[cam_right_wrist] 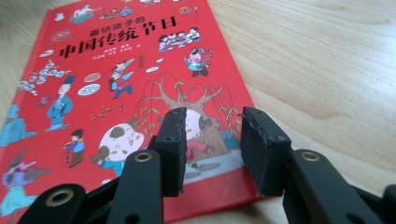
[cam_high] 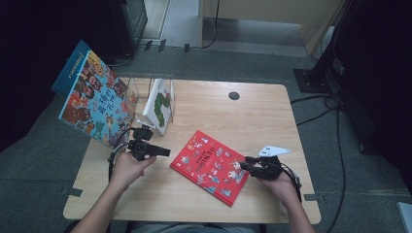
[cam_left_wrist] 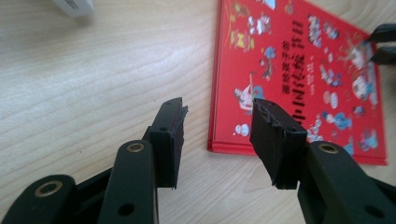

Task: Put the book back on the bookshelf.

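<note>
Book [cam_high: 210, 166] flat on table [cam_high: 262, 116], left tongs [cam_high: 164, 152] left, right tongs [cam_high: 244, 164] right

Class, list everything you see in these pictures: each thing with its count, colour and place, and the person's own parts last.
Red book: one, red, flat on the table between both grippers.
Clear stand: one, transparent, table's far left.
White book: one, white with green, upright in the stand.
Colourful book: one, blue and multicoloured, leaning at the table's left edge.
Table: one, light wood.
Left gripper: one, black, open, left of the red book.
Right gripper: one, black, open, at the red book's right edge.

Wooden table [cam_high: 272, 111]: red book [cam_high: 210, 166], clear stand [cam_high: 145, 92].
</note>
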### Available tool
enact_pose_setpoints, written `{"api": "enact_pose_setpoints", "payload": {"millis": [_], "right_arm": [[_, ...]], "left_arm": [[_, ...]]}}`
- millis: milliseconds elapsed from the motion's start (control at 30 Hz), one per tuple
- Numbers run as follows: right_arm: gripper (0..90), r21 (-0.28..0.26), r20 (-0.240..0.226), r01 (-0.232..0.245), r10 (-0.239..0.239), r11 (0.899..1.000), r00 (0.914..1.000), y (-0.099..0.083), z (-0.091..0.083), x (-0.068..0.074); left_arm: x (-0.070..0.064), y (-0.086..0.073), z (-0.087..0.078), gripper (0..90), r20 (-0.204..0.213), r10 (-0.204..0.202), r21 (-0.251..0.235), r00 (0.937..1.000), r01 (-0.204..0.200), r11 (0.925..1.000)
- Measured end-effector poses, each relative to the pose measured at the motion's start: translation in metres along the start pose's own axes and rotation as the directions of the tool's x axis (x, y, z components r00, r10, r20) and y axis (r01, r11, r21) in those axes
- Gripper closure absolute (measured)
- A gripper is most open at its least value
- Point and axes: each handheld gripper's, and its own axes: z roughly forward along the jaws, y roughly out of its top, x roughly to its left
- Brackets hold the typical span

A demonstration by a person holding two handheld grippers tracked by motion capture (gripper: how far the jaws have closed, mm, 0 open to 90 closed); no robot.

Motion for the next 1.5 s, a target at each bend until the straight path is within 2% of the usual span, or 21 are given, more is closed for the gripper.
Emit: {"api": "enact_pose_setpoints", "payload": {"millis": [100, 333, 467, 533, 700, 767, 900, 1000, 1167, 1233, 1367, 1433, 1500], "right_arm": [[66.0, -0.007, -0.002, -0.002, 0.002, 1.000, 1.0000, -0.003, -0.003, 0.000], [80.8, -0.002, 0.004, 0.002, -0.002, 1.000, 1.0000, -0.011, -0.011, 0.001], [85.4, -0.004, 0.005, 0.011, -0.011, 1.000, 0.9999, -0.014, -0.013, 0.001], [87.1, -0.001, 0.002, 0.015, -0.015, 1.000, 0.9999, -0.016, -0.015, 0.001], [87.7, -0.017, -0.007, 0.031, -0.031, 0.999, 0.9995, -0.020, -0.017, 0.000], [88.0, -0.020, -0.018, 0.016, -0.017, 1.000, 0.9997, -0.021, -0.018, 0.000], [89.0, -0.011, -0.038, 0.028, -0.029, 1.000, 0.9989, -0.022, -0.019, 0.001], [89.5, -0.001, -0.055, 0.038, -0.038, 0.999, 0.9978, -0.022, -0.019, 0.002], [89.5, 0.007, -0.081, 0.069, -0.068, 0.998, 0.9944, -0.023, -0.019, 0.006], [89.9, 0.004, -0.094, 0.070, -0.069, 0.998, 0.9931, -0.022, -0.017, 0.007], [89.8, -0.001, -0.128, 0.108, -0.107, 0.994, 0.9860, -0.018, -0.008, 0.014], [89.8, -0.001, -0.138, 0.128, -0.127, 0.992, 0.9823, -0.017, -0.009, 0.012], [89.8, 0.000, -0.128, 0.119, -0.118, 0.993, 0.9848, -0.017, -0.010, 0.008]], "left_arm": [[-0.001, -0.005, 0.008, 55.3, -0.010, 0.015, 0.020, 0.9998, -0.015, 0.9997], [0.003, -0.015, 0.018, 55.2, 0.017, 0.003, 0.001, 0.9999, -0.003, 1.0000], [0.004, -0.019, 0.020, 55.1, 0.000, 0.018, 0.002, 0.9998, -0.018, 0.9998], [0.005, -0.022, 0.020, 55.1, 0.007, 0.017, -0.008, 0.9998, -0.017, 0.9998], [0.004, -0.029, 0.026, 54.8, -0.014, 0.040, 0.004, 0.9991, -0.039, 0.9992], [0.005, -0.032, 0.027, 54.2, -0.012, 0.044, 0.012, 0.9990, -0.044, 0.9990], [0.006, -0.035, 0.026, 53.7, 0.000, 0.048, 0.004, 0.9989, -0.048, 0.9989], [0.009, -0.037, 0.025, 53.7, 0.007, 0.036, -0.003, 0.9993, -0.036, 0.9994], [0.010, -0.041, 0.025, 53.5, 0.016, 0.044, -0.012, 0.9989, -0.044, 0.9990], [0.010, -0.042, 0.025, 52.6, 0.009, 0.041, -0.019, 0.9991, -0.041, 0.9990], [0.011, -0.046, 0.022, 52.3, -0.004, 0.044, -0.022, 0.9990, -0.044, 0.9988], [0.012, -0.047, 0.021, 52.3, -0.005, 0.035, -0.031, 0.9994, -0.035, 0.9989], [0.013, -0.048, 0.019, 52.4, 0.003, 0.027, -0.043, 0.9996, -0.027, 0.9987]]}}
